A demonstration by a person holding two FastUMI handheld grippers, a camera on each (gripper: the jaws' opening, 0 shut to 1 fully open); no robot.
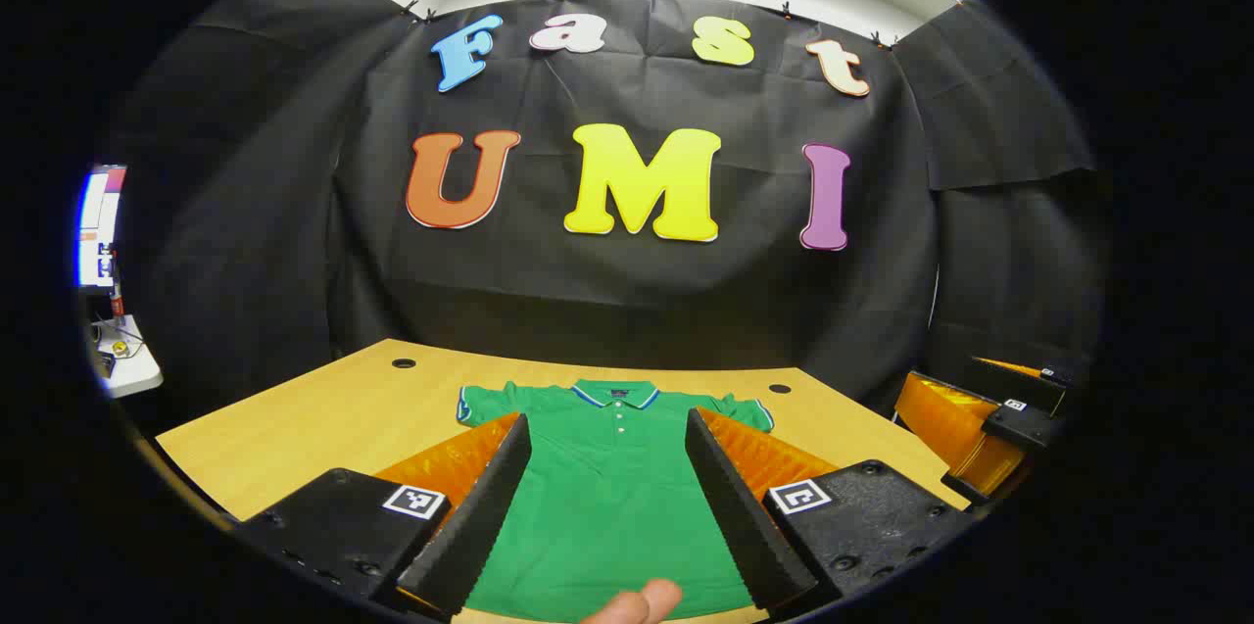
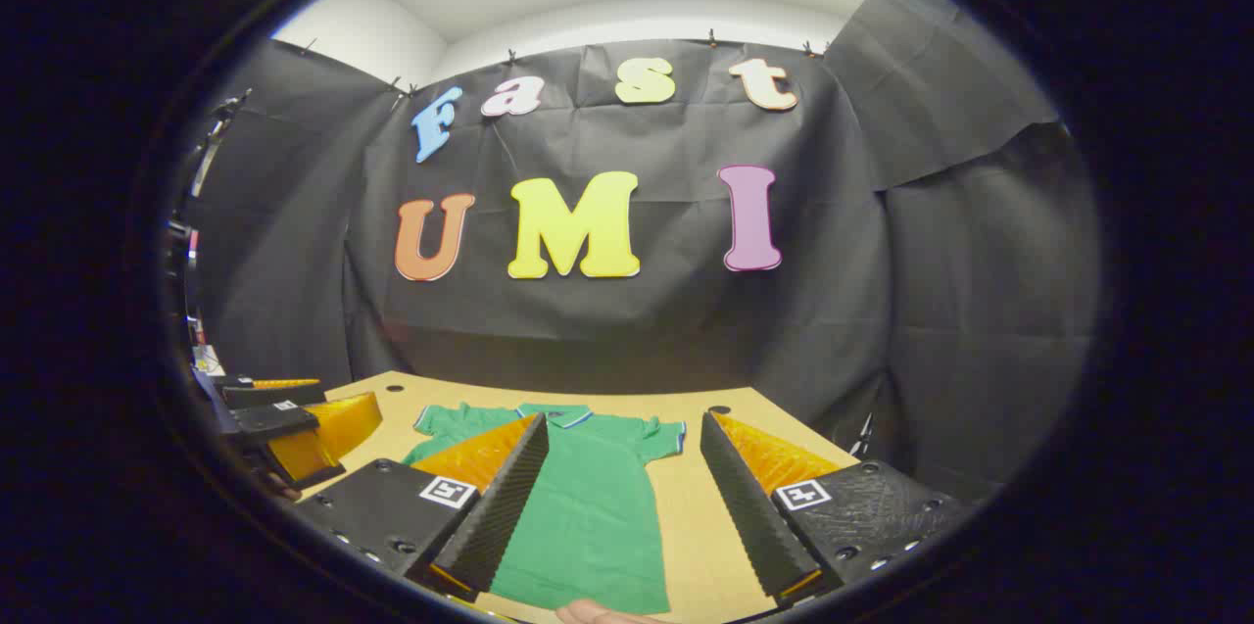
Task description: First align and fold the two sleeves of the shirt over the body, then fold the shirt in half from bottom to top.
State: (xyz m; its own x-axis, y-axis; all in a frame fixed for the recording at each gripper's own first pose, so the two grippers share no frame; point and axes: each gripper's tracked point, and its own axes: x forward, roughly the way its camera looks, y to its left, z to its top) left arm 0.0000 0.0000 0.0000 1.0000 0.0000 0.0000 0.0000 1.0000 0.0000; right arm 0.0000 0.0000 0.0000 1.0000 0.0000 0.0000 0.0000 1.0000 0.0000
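Note:
A green polo shirt [image 1: 607, 497] lies flat on the wooden table [image 1: 323, 418], collar toward the far wall, both short sleeves spread out. My left gripper [image 1: 607, 428] hovers open above the shirt's body, its fingers framing the button placket. In the right gripper view the same shirt [image 2: 598, 506] lies between the fingers and to the left, and my right gripper [image 2: 623, 433] is open above the shirt's right side. The right gripper [image 1: 1009, 418] also shows at the right edge of the left gripper view. The left gripper [image 2: 284, 423] appears at the left of the right gripper view.
The table [image 2: 705, 546] has round cable holes near its far corners [image 1: 403, 363]. A fingertip [image 1: 642, 604] pokes in at the bottom edge over the shirt's hem. A white shelf with clutter [image 1: 118, 350] stands off to the left beyond the table.

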